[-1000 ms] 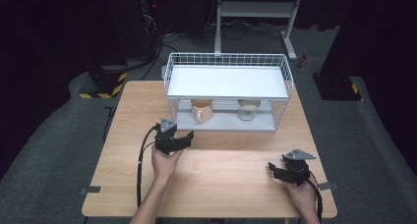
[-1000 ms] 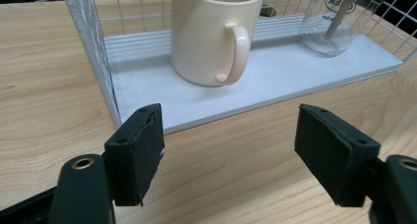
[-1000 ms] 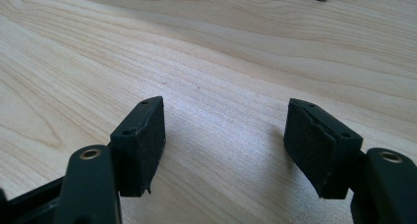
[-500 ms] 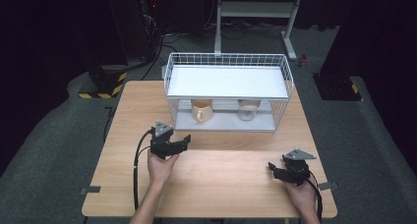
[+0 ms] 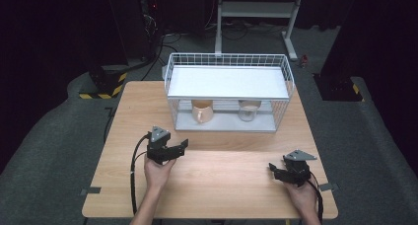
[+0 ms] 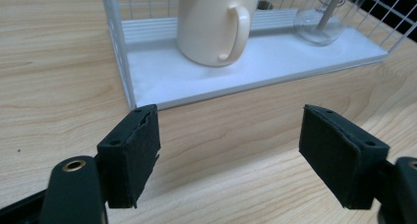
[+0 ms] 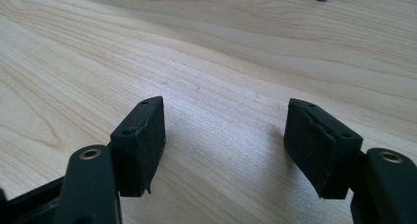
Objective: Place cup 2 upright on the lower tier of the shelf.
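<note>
The left hand-held gripper [image 5: 181, 147] has just been opening, nothing between its jaws, and faces the mug [image 6: 216, 22] (upright, handle toward it) in the rack [image 5: 226, 121]. The right hand-held gripper [image 5: 274, 169] gapes empty over the surface [image 5: 222, 175].

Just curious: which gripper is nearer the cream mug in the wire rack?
Left. The left gripper sits just before the cream mug; the right gripper rests far off, near the table corner.

Mug [image 5: 202, 111] left of glass [image 5: 249, 110] in wire rack [image 5: 227, 62], rack at table [image 5: 222, 175] rear.
</note>
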